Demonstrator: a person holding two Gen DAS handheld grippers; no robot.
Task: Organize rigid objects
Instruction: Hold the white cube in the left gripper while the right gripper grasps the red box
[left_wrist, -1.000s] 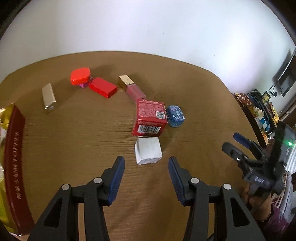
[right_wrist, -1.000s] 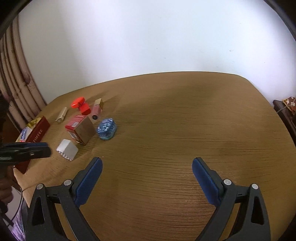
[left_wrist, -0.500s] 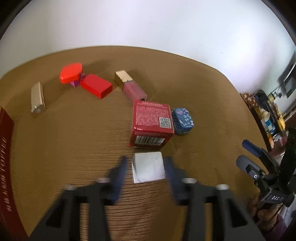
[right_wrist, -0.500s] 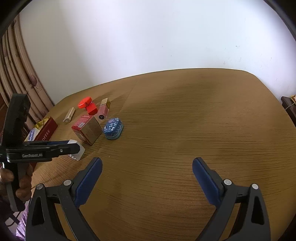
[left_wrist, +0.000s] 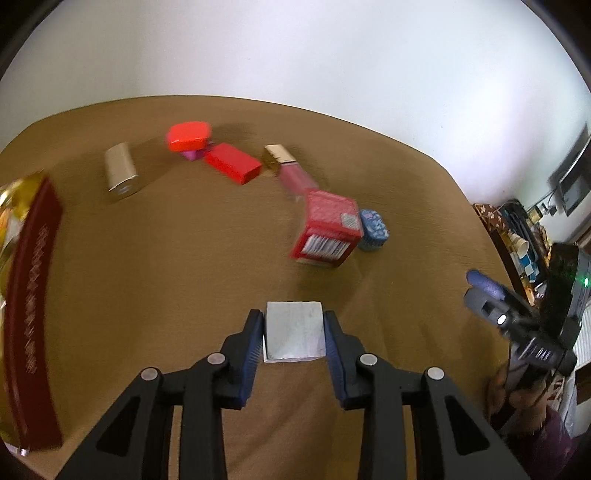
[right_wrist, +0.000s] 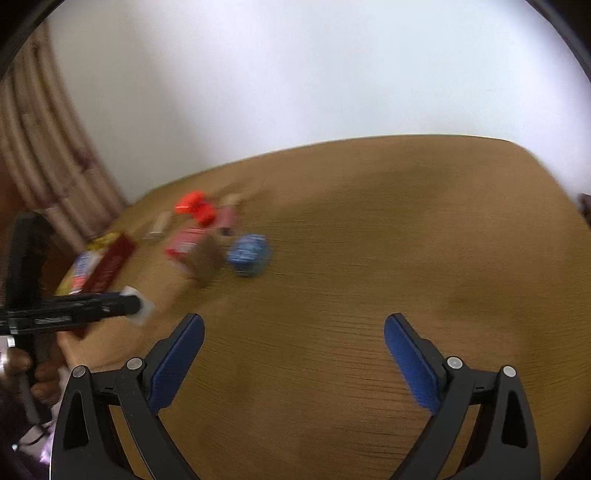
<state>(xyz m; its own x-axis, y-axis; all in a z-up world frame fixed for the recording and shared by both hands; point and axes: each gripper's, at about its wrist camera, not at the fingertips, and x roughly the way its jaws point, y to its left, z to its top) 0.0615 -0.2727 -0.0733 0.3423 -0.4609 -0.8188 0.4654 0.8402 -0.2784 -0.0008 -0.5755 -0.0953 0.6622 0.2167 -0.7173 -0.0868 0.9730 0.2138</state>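
Brown wood grain covers the big round table (left_wrist: 184, 277), and a plain white wall stands behind it. Near the table's front edge, the left gripper (left_wrist: 293, 332) has its two blue pads pressed on both sides of the small white cube-shaped box (left_wrist: 294, 334), so it is squeezing the box. The box sits right between the fingers, at twelve o'clock from the gripper, and it looks about as wide as it is long. The left gripper is much nearer to it than the right gripper (right_wrist: 293, 356), which hangs wide open over bare wood with nothing between its blue pads. From the held box, the red square carton (left_wrist: 327, 232) lies at about one o'clock, with the little blue patterned tin (left_wrist: 373, 229) touching its right side. Farther back are the flat red box (left_wrist: 232, 168), the gold tube (left_wrist: 120, 176) and the pink bottle with a gold cap (left_wrist: 290, 170). A long dark red box (left_wrist: 31, 314) lies at nine o'clock.
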